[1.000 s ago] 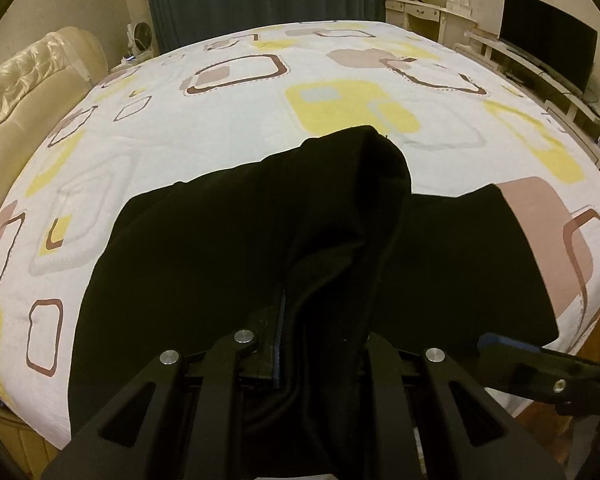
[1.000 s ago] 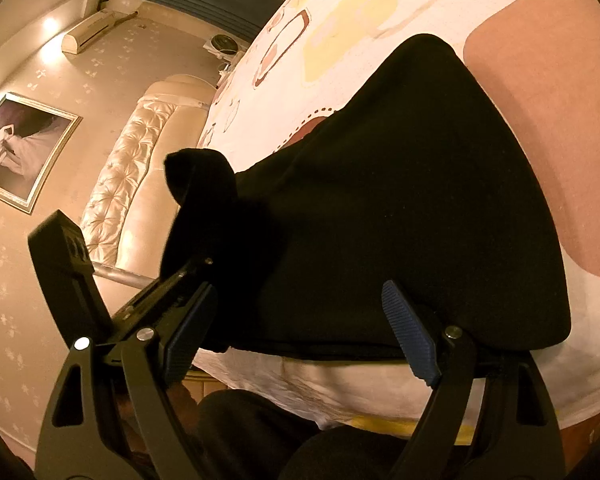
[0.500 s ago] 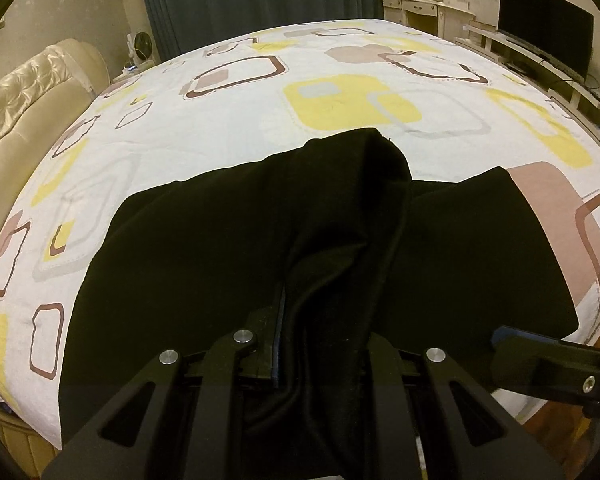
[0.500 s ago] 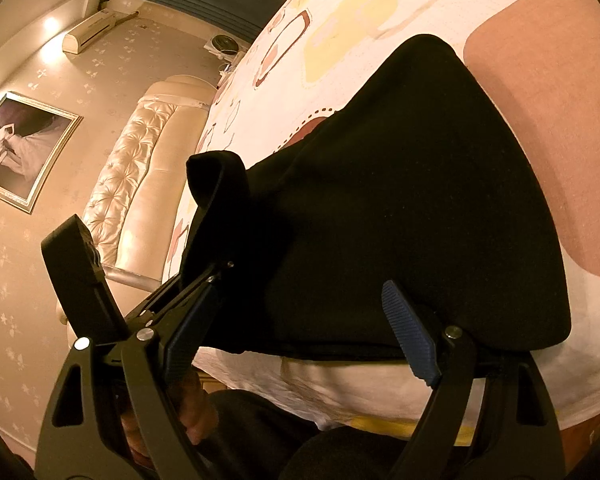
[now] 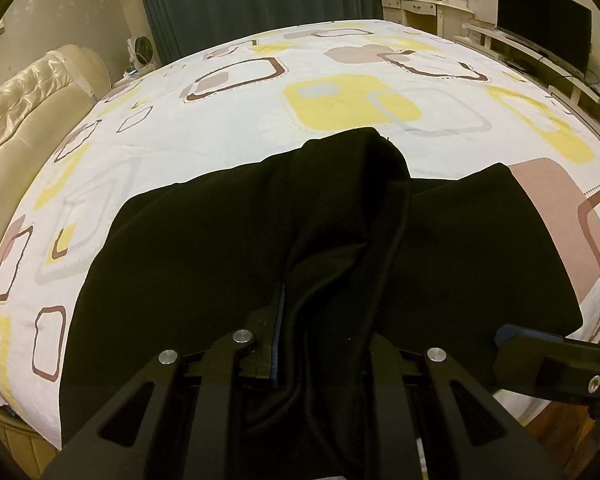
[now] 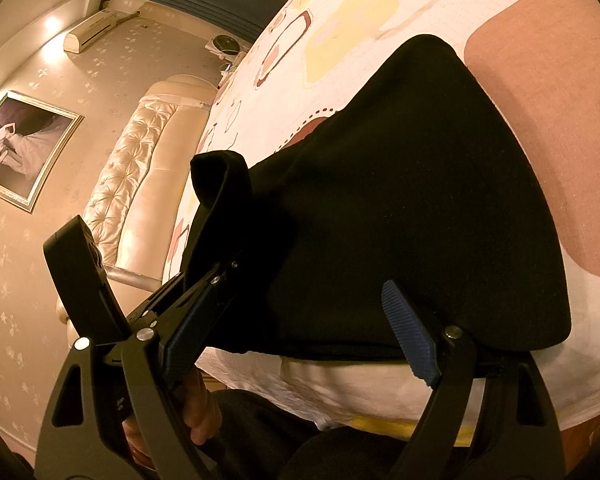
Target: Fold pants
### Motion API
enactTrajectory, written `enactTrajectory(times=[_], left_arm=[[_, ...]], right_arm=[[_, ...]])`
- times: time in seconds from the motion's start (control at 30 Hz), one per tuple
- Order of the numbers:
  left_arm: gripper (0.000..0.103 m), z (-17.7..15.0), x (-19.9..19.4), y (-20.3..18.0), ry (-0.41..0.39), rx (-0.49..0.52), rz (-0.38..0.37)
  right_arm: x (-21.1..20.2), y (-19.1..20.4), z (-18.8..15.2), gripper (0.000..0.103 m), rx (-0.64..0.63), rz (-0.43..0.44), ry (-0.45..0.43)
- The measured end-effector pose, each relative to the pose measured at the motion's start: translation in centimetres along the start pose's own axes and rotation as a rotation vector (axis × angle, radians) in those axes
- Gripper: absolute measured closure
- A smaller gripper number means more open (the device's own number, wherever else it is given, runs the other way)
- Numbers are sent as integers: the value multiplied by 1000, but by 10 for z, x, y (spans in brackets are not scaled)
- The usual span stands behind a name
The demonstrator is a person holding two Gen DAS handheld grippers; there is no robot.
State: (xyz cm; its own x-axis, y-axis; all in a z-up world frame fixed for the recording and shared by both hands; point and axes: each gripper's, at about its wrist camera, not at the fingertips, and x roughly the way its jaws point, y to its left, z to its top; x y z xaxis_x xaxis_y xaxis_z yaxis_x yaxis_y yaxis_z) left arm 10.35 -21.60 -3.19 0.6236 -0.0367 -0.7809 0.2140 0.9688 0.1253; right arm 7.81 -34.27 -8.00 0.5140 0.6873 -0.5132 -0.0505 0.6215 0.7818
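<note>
We work over the bed [image 5: 228, 128], its patterned sheet spread wide. The black pants [image 5: 452, 256] lie along its near edge, one bunched end raised off the sheet. Our left gripper [image 5: 320, 344] is clamped on that raised fold. Our right gripper [image 6: 300, 320] stands spread at the pants' near hem, holding nothing. To fold well, we judge the right should pinch the hem, so both edges travel level and the cloth lands flat.

A home bedroom: patterned bed [image 5: 228, 128], tufted headboard [image 5: 16, 108], dressing table [image 5: 424, 4], television [image 5: 540, 0].
</note>
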Motion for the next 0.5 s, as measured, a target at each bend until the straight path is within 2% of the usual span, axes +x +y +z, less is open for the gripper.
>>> enactTrajectory(times=[0.1, 0.2, 0.23, 0.37, 0.43, 0.5], left_arm=[[84, 1, -1, 1, 2, -2, -13], [69, 3, -8, 5, 4, -30, -49], [62, 3, -10, 8, 8, -45, -72], [50, 4, -26, 24, 11, -110, -182], [40, 4, -40, 33, -12, -130, -229], [37, 4, -61, 48, -64, -148, -276]], right_arm=[[-1, 0, 1, 18, 2, 3, -1], [-3, 0, 2, 18, 4, 7, -1], [-4, 0, 3, 18, 4, 8, -2], [-5, 0, 3, 19, 2, 11, -3], [-5, 0, 3, 19, -1, 12, -3], [-5, 1, 4, 19, -1, 11, -4]])
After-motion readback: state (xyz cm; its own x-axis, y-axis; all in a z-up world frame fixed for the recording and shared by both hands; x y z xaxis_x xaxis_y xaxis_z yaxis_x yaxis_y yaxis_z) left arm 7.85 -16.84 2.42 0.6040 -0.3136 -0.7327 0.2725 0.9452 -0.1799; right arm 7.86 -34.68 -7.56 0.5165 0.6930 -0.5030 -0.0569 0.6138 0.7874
